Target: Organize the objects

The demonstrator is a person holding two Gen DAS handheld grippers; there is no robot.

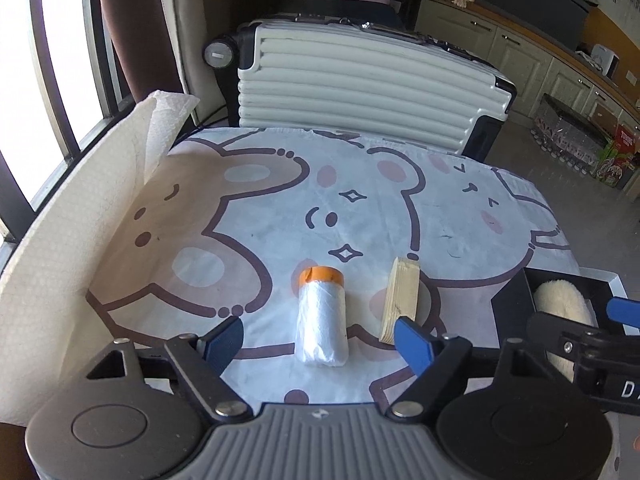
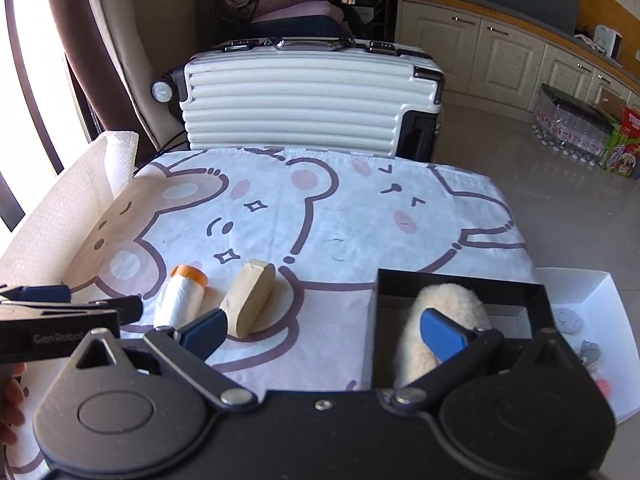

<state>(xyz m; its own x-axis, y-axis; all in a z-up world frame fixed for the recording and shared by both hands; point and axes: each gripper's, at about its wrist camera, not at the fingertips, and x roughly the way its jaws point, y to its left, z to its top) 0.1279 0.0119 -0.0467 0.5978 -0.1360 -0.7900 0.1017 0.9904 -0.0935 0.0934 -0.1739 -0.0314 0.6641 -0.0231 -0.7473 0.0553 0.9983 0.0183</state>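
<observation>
With jaws apart and empty, the left gripper straddles the orange-capped roll of white plastic film near the cartoon-bear cloth-covered table's near edge, apparently about to grasp it, while the right gripper, also apart, hovers by the black box.

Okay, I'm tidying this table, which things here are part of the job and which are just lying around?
Part of the job:
plastic-wrapped roll with orange end
wooden block
fluffy cream item in the black box
white tray

Just lying about:
white suitcase
paper towel sheet
boxes on the floor
</observation>
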